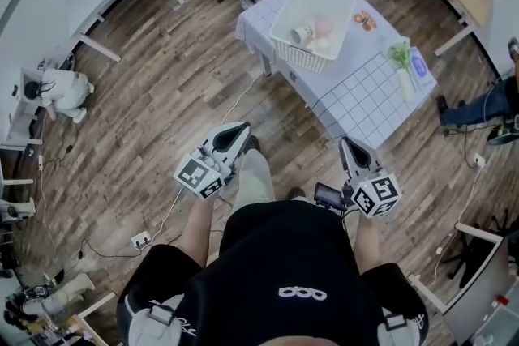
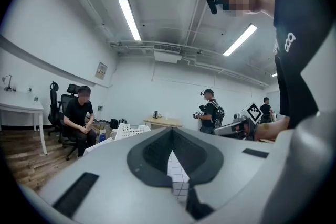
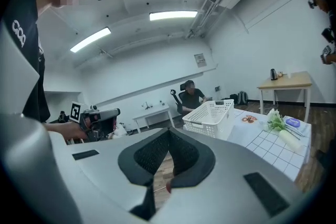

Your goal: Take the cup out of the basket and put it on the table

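Position: we are standing well short of the bench (image 1: 365,97), facing it. The left tongs (image 1: 240,129) and the right tongs (image 1: 347,143) are both pressed together with nothing between them, pointing roughly toward the bench.

The cup (image 1: 302,34) is sitting inside the white basket (image 1: 298,57), apparently on its side, just beside a pink item (image 1: 324,27). The basket is resting on the bench's far end.

Step in hand, as we are reading it: closing in. For a clean pick, we are planning to spread one pair of tongs before crossing the rim. We are then coming down from above and taking the cup across its wall, clear of the pink item and the mesh.
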Available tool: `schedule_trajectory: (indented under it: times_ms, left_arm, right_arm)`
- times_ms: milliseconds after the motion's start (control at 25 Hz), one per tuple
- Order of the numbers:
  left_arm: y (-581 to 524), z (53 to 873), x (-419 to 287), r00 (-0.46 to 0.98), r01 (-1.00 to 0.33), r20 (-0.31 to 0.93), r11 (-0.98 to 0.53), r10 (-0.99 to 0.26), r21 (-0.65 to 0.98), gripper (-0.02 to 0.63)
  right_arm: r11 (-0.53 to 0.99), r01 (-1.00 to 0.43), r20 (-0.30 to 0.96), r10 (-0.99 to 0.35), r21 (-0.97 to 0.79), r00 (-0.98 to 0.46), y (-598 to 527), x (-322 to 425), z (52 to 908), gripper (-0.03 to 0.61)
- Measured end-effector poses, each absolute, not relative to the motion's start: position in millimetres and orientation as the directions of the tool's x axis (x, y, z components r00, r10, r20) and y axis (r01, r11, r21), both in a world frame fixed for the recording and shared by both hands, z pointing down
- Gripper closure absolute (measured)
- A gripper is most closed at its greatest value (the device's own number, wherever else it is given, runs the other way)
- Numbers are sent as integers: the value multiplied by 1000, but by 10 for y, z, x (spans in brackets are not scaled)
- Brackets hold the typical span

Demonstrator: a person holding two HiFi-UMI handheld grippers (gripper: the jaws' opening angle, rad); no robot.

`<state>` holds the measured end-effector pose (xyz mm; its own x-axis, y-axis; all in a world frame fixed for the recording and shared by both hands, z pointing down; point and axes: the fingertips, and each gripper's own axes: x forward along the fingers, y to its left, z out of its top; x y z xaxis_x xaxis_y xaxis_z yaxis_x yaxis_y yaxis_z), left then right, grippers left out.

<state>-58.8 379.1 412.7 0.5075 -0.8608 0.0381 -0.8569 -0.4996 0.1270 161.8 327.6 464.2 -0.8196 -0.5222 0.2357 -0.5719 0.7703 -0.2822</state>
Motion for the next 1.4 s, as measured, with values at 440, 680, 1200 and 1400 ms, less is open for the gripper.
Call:
schedule_trajectory:
  times_ms: [440, 680, 1200, 1400]
  left_arm:
    - [2412, 4083, -1595, 653, -753, 19, -647, -757, 116, 606]
    - [1911, 4183, -1872, 713, -699, 39, -705, -700, 123, 606]
    - [784, 4419, -1469, 785, -619, 97, -779, -611, 102, 606]
    - [266, 4560, -1183, 806, -585, 160, -808, -570, 67, 606]
  right_arm:
    - [647, -709, 254, -662, -280, -705, 2141, 685, 4597, 557]
    - [592, -762, 288, -706, -264, -648, 1857, 381, 4652, 557]
    - [531, -794, 284, -745, -296, -604, 849, 534, 4818, 557]
    - [506, -802, 279, -758, -319, -589, 368, 731, 4890, 557]
